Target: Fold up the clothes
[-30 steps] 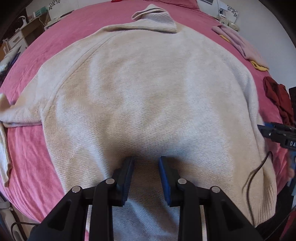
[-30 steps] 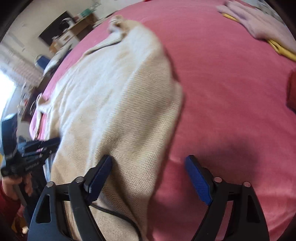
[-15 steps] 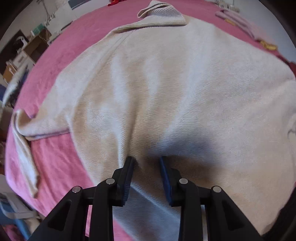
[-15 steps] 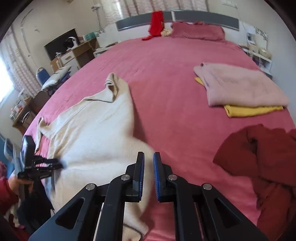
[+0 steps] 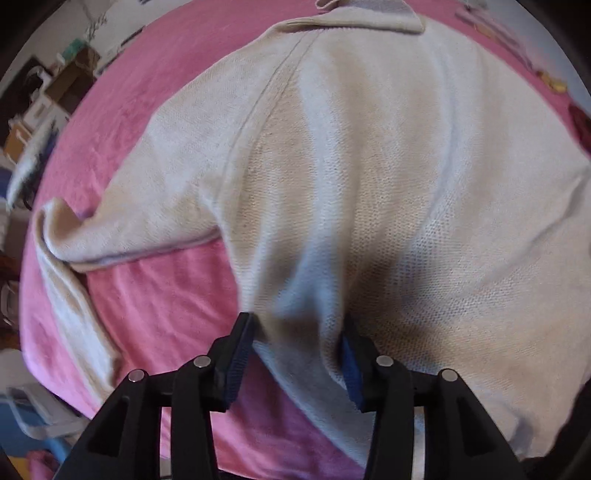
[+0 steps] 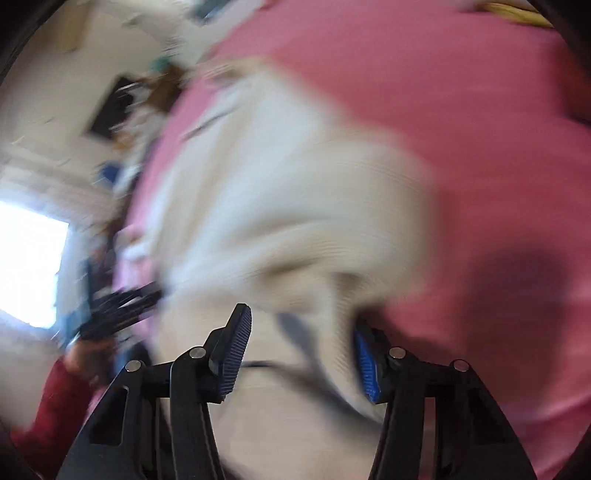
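A cream knit sweater [image 5: 369,184] lies spread on the pink bedspread [image 5: 147,295], collar [image 5: 369,18] far away and one sleeve [image 5: 129,229] bent out to the left. My left gripper [image 5: 295,360] hangs over the hem near the left side seam. Its jaws are opening, with a loose ridge of knit between them. The right wrist view is heavily blurred. There my right gripper [image 6: 301,360] is over the sweater [image 6: 277,184], its jaws opening, cream fabric between the pads [image 6: 236,350]. The left gripper [image 6: 118,306] shows as a dark smear at left.
The bed edge runs along the left, with furniture and boxes [image 5: 55,92] beyond it. A dark red garment [image 5: 580,122] lies at the right edge and a yellow one [image 6: 513,11] far off. A black cable [image 6: 314,380] crosses the sweater. A red sleeve [image 6: 55,398] is lower left.
The left gripper slid toward the sweater's left side and its jaws widened. The right gripper swung down from looking across the bed onto the sweater, and its jaws went from shut to apart.
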Available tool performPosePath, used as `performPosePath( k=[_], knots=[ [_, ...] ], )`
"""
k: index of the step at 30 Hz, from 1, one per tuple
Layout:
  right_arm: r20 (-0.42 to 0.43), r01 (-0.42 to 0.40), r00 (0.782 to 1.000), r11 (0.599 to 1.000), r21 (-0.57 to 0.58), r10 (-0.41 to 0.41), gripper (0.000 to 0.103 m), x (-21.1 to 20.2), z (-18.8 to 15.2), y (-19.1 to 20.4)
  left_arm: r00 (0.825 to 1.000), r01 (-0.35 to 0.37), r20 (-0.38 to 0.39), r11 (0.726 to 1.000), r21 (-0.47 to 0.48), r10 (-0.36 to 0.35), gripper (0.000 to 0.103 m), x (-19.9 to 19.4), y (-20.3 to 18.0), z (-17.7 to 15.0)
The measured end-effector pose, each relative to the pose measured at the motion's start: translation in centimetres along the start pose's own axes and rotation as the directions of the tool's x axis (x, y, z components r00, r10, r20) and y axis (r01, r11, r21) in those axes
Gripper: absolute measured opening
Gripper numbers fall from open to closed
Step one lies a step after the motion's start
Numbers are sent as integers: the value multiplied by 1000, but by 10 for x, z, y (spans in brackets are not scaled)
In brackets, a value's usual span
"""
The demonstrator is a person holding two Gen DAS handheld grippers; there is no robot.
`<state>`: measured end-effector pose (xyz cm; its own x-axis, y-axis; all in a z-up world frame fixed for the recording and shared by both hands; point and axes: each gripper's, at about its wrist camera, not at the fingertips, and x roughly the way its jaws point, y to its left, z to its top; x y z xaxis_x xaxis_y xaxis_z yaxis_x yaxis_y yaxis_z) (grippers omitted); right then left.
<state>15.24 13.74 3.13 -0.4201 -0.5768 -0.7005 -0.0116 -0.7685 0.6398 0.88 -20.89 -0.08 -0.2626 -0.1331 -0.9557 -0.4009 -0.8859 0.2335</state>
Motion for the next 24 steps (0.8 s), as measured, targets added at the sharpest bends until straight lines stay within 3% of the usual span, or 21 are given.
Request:
performPosePath(
  k=[2, 5, 7, 11, 12, 14, 16, 17, 18, 20, 23, 24],
  knots=[
    [-55, -68, 997, 987, -143, 61, 55, 23, -12, 54, 997, -72, -3, 996, 47, 72, 58, 4, 7, 4],
    [-177, -192, 973, 946, -262, 148, 66, 56, -36, 123, 998, -56, -32, 998, -14, 55, 66, 11, 32, 10],
    [-237, -214, 962, 913, -346, 135, 67, 63, -50, 146, 998, -36, -43, 998, -46, 34, 67, 14, 44, 15],
    [-102, -157, 986, 942, -298, 132, 67, 8, -45, 105, 999, -28, -33, 998, -49, 26, 67, 15, 50, 21],
    [-35, -113, 994, 966, -234, 108, 69, -10, -40, 82, 999, -40, -27, 998, -43, 38, 67, 9, 26, 21],
    [68, 75, 995, 993, -87, -69, 70, -40, -29, 24, 998, -64, -14, 998, -30, 63, 67, 2, 1, 22],
    [73, 220, 973, 975, 7, -220, 70, -51, -20, -17, 997, -78, -5, 997, -26, 78, 67, 2, -1, 25],
    [55, 250, 966, 968, 33, -252, 70, -51, -15, -32, 997, -80, -7, 996, -38, 80, 67, 1, -1, 27],
    [31, 267, 963, 962, 53, -269, 70, -48, -11, -45, 997, -82, -8, 995, -51, 81, 67, 1, 0, 29],
    [-36, 231, 973, 971, 65, -229, 71, -28, -4, -58, 996, -89, -10, 994, -64, 89, 67, -1, 0, 34],
    [-53, 253, 966, 967, -3, -253, 102, 8, -3, -35, 994, -109, -6, 992, -63, 109, 66, -3, -3, 41],
    [-42, 288, 956, 956, -55, -291, 102, 19, -4, -21, 993, -115, -4, 991, -64, 115, 66, -4, -4, 43]
  ],
)
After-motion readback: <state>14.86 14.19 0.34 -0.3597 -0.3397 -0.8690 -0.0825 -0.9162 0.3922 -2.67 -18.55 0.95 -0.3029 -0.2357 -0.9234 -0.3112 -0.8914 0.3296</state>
